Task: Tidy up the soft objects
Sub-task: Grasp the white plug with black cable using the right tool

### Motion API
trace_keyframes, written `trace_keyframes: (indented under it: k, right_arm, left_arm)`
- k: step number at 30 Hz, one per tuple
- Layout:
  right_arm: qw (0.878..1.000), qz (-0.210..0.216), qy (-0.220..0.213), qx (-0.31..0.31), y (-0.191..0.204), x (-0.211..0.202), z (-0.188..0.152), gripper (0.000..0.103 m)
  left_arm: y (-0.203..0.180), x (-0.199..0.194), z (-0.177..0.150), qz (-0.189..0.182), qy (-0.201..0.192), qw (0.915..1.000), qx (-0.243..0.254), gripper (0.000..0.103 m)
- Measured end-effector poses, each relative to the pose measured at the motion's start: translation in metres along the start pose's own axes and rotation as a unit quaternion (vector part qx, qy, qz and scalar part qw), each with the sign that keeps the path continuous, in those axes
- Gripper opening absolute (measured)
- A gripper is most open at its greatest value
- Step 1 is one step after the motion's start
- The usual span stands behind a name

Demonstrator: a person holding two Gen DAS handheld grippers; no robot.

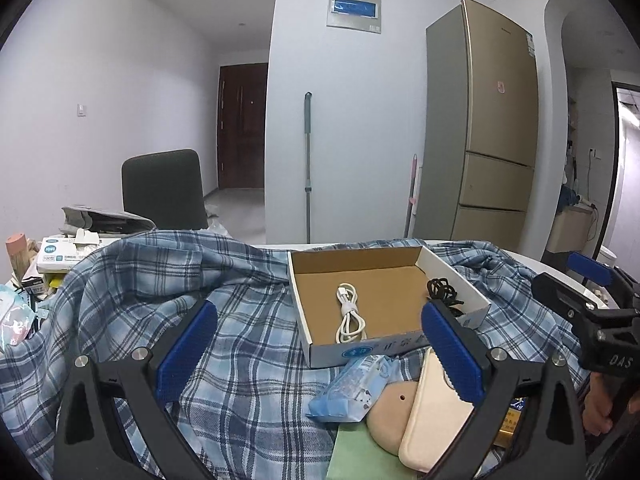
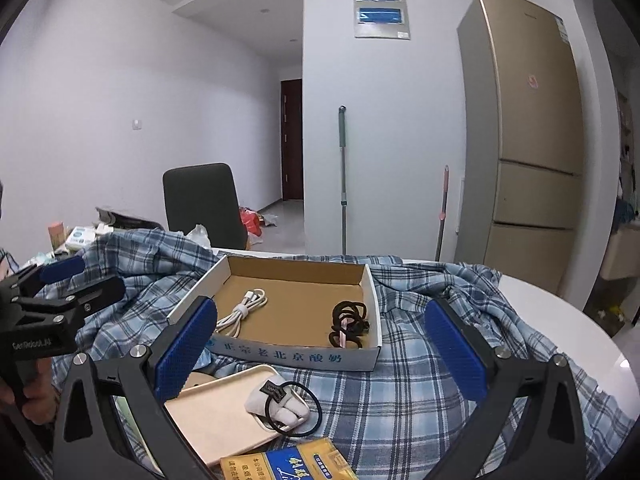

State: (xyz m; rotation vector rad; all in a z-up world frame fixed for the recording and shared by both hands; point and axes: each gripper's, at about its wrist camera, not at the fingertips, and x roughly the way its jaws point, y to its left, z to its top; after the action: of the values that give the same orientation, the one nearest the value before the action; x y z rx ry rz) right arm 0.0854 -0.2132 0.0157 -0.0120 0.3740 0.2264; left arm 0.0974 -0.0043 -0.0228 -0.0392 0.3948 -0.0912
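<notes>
An open cardboard box sits on a blue plaid shirt. Inside lie a coiled white cable and black hair ties. In front of the box lie a beige phone case, a black hair tie with a white bow, a blue tissue pack and a beige pad. My left gripper is open and empty over the shirt. My right gripper is open and empty above the hair tie.
A yellow-blue packet lies at the near edge. Clutter with a tissue box sits at the left. A dark chair, a mop and a gold fridge stand behind the white table.
</notes>
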Motion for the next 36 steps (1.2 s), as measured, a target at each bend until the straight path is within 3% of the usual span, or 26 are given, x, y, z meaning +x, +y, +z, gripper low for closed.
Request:
trace_keyframes:
  k: [14,17,19,21,30,36]
  right_arm:
    - [1.0,0.021,0.018,0.005,0.0,0.003,-0.001,0.103]
    - [0.997,0.05,0.05,0.008,-0.002,0.014,-0.002,0.103]
    - [0.992,0.087,0.092,0.015,-0.003,0.027,-0.004,0.103]
    - [0.987,0.098,0.127,0.019,-0.004,0.039,-0.009,0.102]
    - [0.965,0.094,0.243,-0.017,0.012,0.085,-0.036,0.076]
    - [0.958,0.083,0.275,-0.021,0.013,0.095,-0.044,0.055]
  left_arm:
    - [-0.009,-0.004,-0.001,-0.005,-0.01,0.9997,0.02,0.103]
    - [-0.005,-0.001,0.001,-0.017,0.002,0.9998,0.012,0.103]
    - [-0.002,0.004,0.002,-0.023,0.016,0.9996,0.008,0.103]
    - [0.002,0.008,0.002,-0.03,0.027,0.9992,-0.002,0.103]
    - [0.002,0.015,-0.001,-0.031,0.043,0.9986,-0.005,0.103]
    - [-0.003,0.01,-0.001,-0.031,0.034,0.9989,0.009,0.103]
